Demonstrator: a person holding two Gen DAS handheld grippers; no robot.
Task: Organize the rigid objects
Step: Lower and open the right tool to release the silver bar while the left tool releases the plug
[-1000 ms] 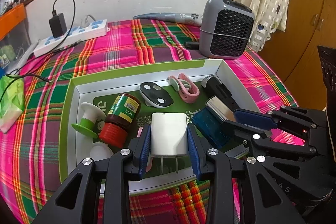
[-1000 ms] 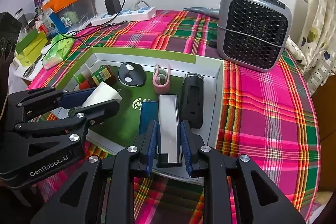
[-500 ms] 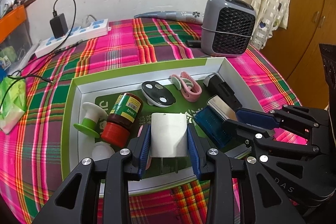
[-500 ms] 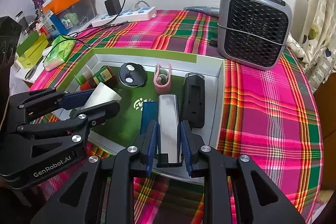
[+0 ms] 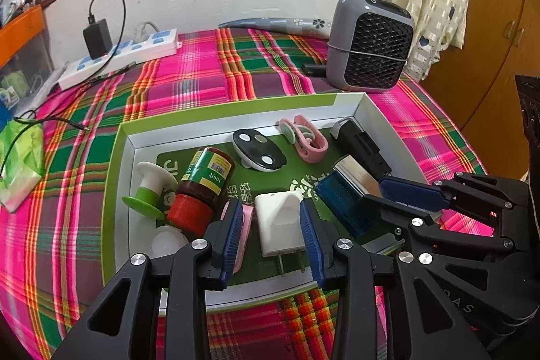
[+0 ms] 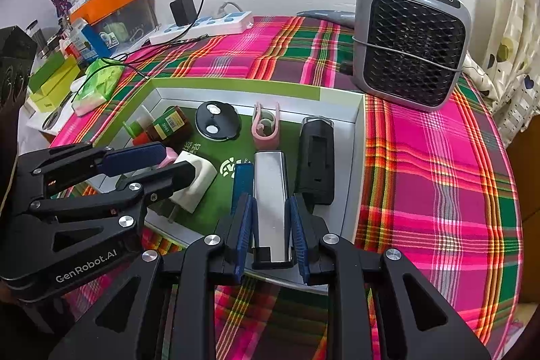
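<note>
Straddling a white plug adapter (image 5: 278,221), the left gripper (image 5: 271,237) has its jaws apart and they have just been opening; a gap shows on each side of the adapter, which lies on the green floor of the box (image 5: 216,127) with its metal prongs pointing toward the near wall. A pink item (image 5: 247,225) lies just beside the gripper's left finger, partly hidden by it. The right gripper (image 6: 270,231) is clamped on a silver rectangular case (image 6: 271,201), its blue pads (image 6: 243,228) pressing both long sides; the case sits low over the box, next to a blue case (image 6: 242,188) on one side and a black holder (image 6: 315,164) on the other. Whether the silver case rests on the floor of the box cannot be told.

Farther back in the box lie a brown bottle with a red cap (image 5: 202,188) on its side, a green and white spool (image 5: 150,191) beside it, a black oval disc (image 5: 258,149) and a pink clip (image 5: 305,139). The box stands on a bright plaid cloth (image 5: 202,76). Behind it, on the cloth, are a grey fan heater (image 5: 369,41) and a white power strip (image 5: 118,58) with a black charger (image 5: 98,37) plugged in.
</note>
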